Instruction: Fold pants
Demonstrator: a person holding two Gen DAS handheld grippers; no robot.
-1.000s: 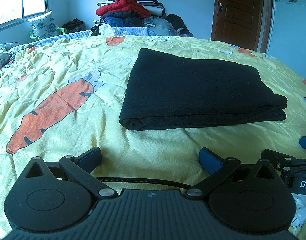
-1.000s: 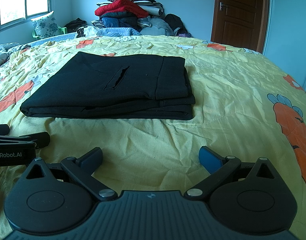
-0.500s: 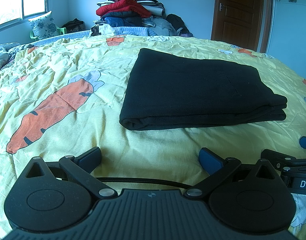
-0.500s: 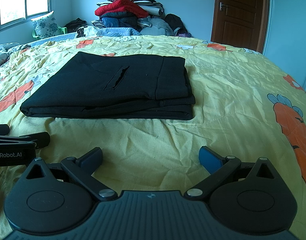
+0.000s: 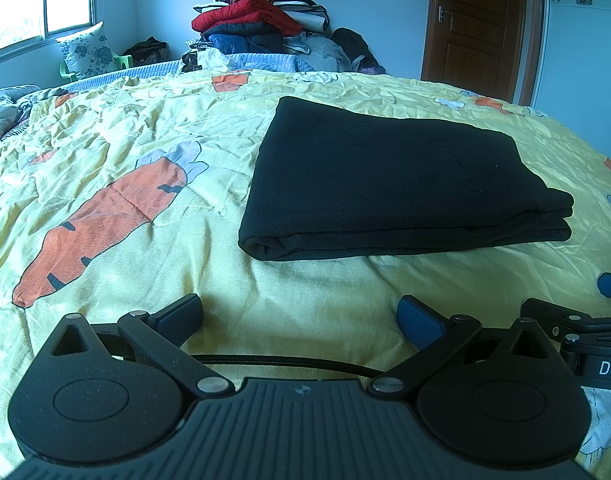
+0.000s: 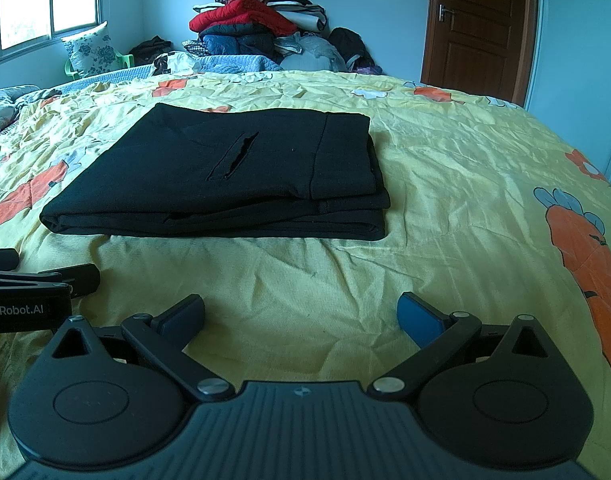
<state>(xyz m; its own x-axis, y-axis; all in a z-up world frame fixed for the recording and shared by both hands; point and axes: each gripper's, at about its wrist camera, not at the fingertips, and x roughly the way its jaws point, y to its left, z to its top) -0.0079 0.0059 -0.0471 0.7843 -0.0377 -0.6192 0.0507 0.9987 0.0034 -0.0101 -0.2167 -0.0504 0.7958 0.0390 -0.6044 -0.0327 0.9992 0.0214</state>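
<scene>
The black pants lie folded into a flat rectangle on the yellow carrot-print bedspread. In the right wrist view the pants show a pocket slit on top. My left gripper is open and empty, low over the bedspread in front of the pants' near edge. My right gripper is open and empty, also short of the pants. Each gripper shows at the edge of the other's view: the right one, the left one.
A pile of clothes and bedding is stacked at the far end of the bed. A brown door stands at the back right. A window and a floral pillow are at the back left.
</scene>
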